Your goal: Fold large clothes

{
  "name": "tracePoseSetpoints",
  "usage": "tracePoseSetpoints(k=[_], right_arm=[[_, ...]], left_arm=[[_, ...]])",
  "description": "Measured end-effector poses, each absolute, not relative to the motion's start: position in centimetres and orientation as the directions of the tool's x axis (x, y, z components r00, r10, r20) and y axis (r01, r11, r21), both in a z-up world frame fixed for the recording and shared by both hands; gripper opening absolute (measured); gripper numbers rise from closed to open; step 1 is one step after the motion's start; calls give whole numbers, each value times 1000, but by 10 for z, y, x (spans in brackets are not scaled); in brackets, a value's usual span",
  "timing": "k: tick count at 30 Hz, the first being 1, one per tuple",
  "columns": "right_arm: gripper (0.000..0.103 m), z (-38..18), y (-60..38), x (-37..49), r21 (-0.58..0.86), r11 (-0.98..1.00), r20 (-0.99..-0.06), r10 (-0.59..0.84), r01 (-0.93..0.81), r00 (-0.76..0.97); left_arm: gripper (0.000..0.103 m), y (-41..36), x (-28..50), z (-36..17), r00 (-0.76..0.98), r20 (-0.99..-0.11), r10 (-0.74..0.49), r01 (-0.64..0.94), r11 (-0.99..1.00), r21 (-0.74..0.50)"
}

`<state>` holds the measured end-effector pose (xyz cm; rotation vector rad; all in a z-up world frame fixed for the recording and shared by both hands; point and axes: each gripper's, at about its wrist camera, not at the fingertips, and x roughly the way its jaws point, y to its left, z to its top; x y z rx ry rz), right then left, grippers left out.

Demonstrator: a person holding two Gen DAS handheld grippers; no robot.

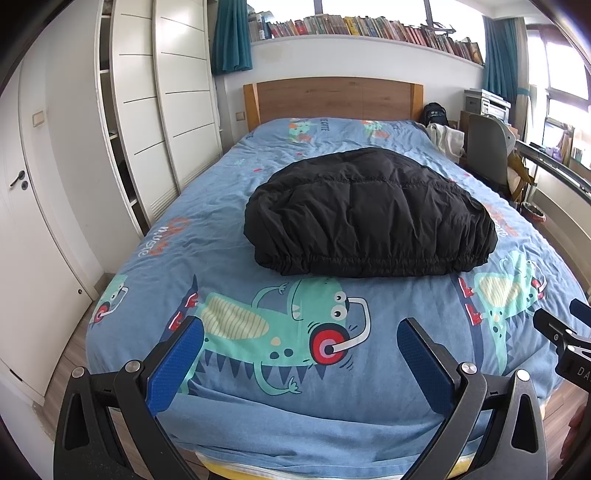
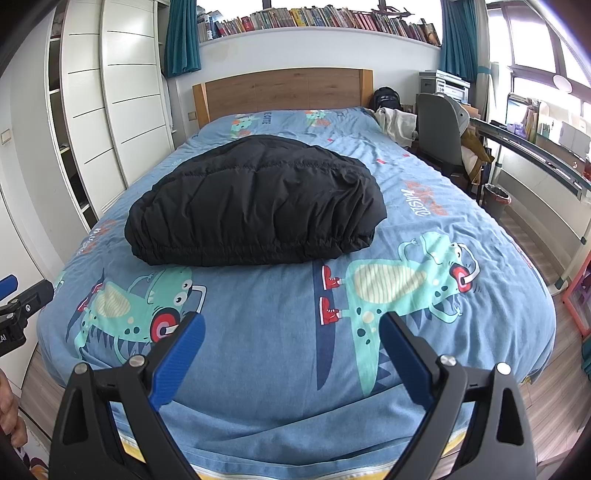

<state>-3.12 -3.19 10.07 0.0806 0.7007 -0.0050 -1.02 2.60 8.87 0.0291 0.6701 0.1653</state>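
A black quilted puffer jacket (image 1: pixel 365 214) lies in a folded bundle in the middle of the bed, its elastic hem toward me. It also shows in the right wrist view (image 2: pixel 255 201). My left gripper (image 1: pixel 300 326) is open and empty above the foot of the bed, well short of the jacket. My right gripper (image 2: pixel 291 323) is open and empty, likewise near the foot of the bed. Each gripper shows at the edge of the other's view: the right one (image 1: pixel 561 332) and the left one (image 2: pixel 18 295).
The bed has a blue dinosaur-print cover (image 1: pixel 258 413) and a wooden headboard (image 1: pixel 332 98). White wardrobes (image 1: pixel 159 110) stand on the left. A grey chair (image 2: pixel 439 129), a desk and a bin (image 2: pixel 496 199) stand on the right. A bookshelf (image 1: pixel 369 27) runs above.
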Motion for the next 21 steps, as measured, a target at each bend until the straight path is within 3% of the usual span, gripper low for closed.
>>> tracePoseSetpoints(k=[21], right_arm=[[96, 100, -32, -30, 72, 997, -647, 23, 31, 763]], left_arm=[[103, 26, -11, 87, 771, -618, 155, -136, 988, 79]])
